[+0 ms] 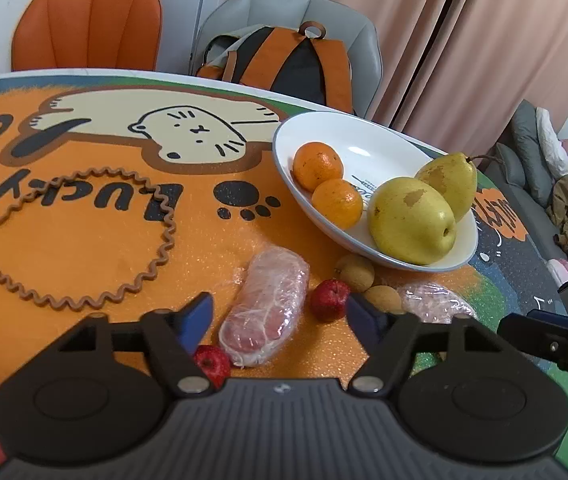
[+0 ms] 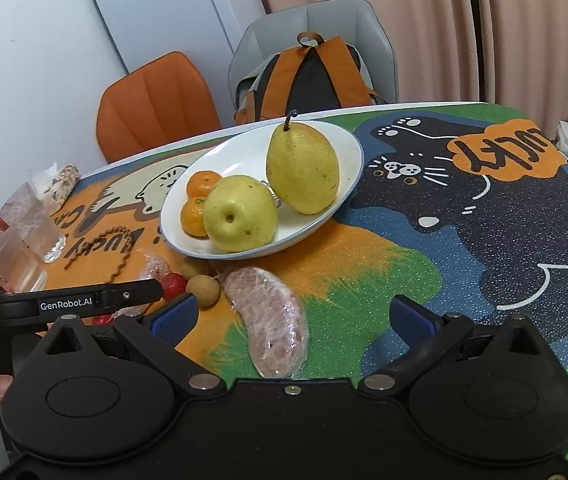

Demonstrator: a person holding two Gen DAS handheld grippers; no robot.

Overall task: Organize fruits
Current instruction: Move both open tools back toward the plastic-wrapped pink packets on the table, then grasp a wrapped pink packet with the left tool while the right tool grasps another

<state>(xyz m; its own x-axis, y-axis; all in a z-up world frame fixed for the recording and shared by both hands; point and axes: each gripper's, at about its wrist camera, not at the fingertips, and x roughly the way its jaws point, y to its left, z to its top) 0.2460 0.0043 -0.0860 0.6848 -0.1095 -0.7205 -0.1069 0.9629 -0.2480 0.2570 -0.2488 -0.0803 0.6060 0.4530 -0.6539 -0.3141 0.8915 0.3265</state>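
A white bowl (image 1: pixel 368 140) (image 2: pixel 348 148) holds two oranges (image 1: pixel 318 166) (image 2: pixel 194 216), a yellow apple-like fruit (image 1: pixel 410 220) (image 2: pixel 240 214) and a pear (image 1: pixel 454 182) (image 2: pixel 302 168). On the mat in front lie two plastic-wrapped pink fruits (image 1: pixel 266 306) (image 2: pixel 272 320), small red fruits (image 1: pixel 329 299) (image 1: pixel 212 362) (image 2: pixel 173 285) and brown longans (image 1: pixel 355 272) (image 2: pixel 203 290). My left gripper (image 1: pixel 278 320) is open over the wrapped fruit. My right gripper (image 2: pixel 292 318) is open over the other wrapped fruit.
A brown wavy cord (image 1: pixel 96 236) lies on the cat-print mat. Glass cups (image 2: pixel 32 224) stand at the left. An orange chair (image 1: pixel 88 20) and a grey chair with a backpack (image 1: pixel 284 60) stand behind the table.
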